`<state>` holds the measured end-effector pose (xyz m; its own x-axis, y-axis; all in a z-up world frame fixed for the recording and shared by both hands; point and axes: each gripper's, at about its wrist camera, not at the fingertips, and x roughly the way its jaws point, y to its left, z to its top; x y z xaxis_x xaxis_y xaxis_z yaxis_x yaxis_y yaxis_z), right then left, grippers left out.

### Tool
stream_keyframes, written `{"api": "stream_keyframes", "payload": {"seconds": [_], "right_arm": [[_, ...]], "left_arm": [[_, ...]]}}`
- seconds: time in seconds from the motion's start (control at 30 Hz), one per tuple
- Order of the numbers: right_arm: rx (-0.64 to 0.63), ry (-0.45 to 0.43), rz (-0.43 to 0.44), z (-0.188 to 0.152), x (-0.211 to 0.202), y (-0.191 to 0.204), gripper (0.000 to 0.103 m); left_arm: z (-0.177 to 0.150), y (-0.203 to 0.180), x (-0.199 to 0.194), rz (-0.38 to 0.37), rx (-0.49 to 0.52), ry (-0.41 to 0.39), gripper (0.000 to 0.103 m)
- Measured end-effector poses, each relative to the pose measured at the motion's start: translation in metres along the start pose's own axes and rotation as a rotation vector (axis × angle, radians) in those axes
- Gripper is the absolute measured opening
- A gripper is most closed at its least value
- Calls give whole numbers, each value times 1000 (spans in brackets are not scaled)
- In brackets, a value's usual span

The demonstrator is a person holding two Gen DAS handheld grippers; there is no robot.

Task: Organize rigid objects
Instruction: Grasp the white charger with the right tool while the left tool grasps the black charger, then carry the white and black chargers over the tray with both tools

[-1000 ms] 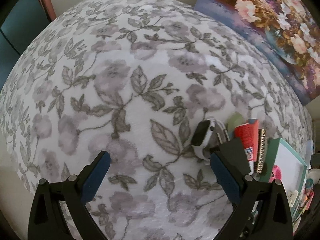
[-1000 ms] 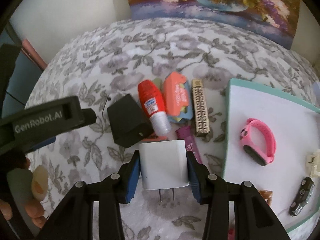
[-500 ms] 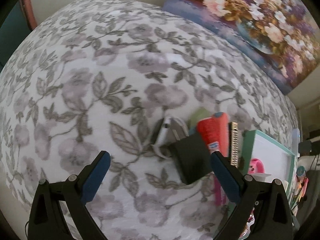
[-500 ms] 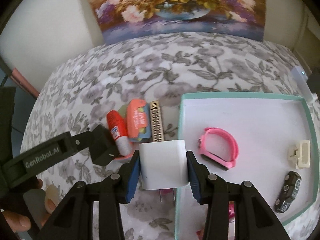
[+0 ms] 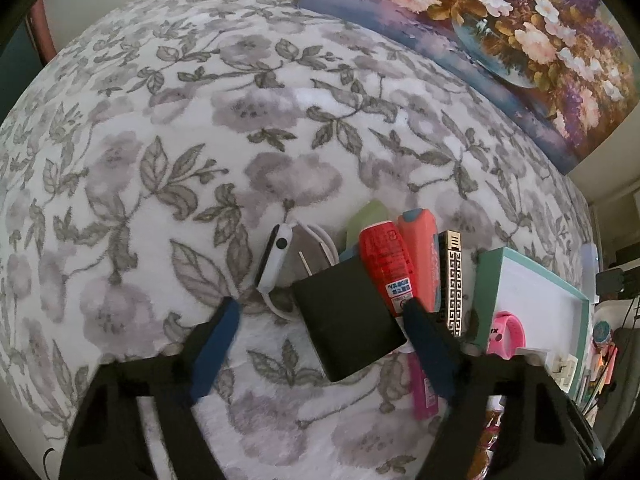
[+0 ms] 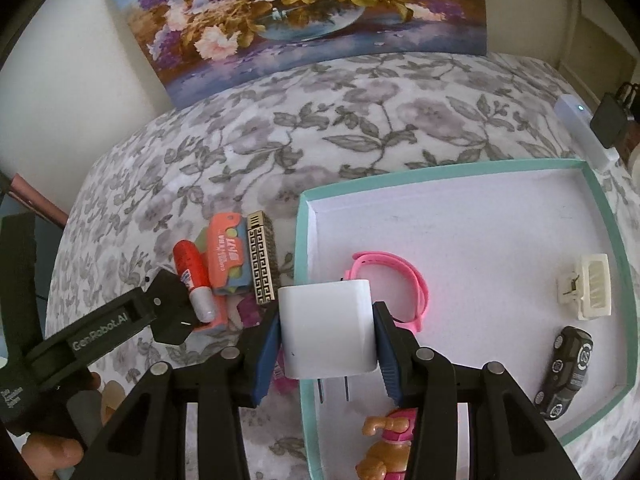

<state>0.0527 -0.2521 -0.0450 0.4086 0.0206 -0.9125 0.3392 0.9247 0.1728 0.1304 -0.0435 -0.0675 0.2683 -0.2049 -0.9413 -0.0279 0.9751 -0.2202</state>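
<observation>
A black box (image 5: 344, 320) lies on the flowered blanket between the fingers of my left gripper (image 5: 320, 328). Its jaws are closing; the left pad stands clear of the box and the right pad is at its corner. Beside the box lie a white smartwatch (image 5: 274, 258), a red tube (image 5: 384, 264), a coral packet (image 5: 420, 256) and a gold-patterned bar (image 5: 452, 280). My right gripper (image 6: 326, 316) is shut on a white plug charger (image 6: 328, 328), prongs pointing down, over the near left corner of the teal tray (image 6: 600, 200).
In the tray lie a pink wristband (image 6: 400, 268), a white clip (image 6: 592, 288), a black toy car (image 6: 568, 372) and a toy dog (image 6: 384, 448). A magenta item (image 5: 424, 392) lies near the black box. A flower painting (image 6: 300, 12) leans on the wall behind.
My left gripper has moved over to the pile and narrowed its jaws around the black box. My right gripper has carried the white charger rightward, from beside the pile to over the tray.
</observation>
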Motion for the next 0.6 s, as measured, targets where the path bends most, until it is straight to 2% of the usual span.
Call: {"api": "stream_keyframes", "payload": {"seconds": [0.17,0.23,0.47,0.6], "right_arm": [[4,8,-1,-1,2,-1,47],[6,10,-2,-1,3,-1,47],[17,16,-3,-2,4,-4,47],[26,7,3,-1,-1,-6,47]], "left_arm": [[1,-2,-2,-30,10,-9,56],[1,-3,-3,-35,15,-9,51],[1,1,-3,-29,8,-9,45],[1,4,-11,-20,-6,-35,42]]}}
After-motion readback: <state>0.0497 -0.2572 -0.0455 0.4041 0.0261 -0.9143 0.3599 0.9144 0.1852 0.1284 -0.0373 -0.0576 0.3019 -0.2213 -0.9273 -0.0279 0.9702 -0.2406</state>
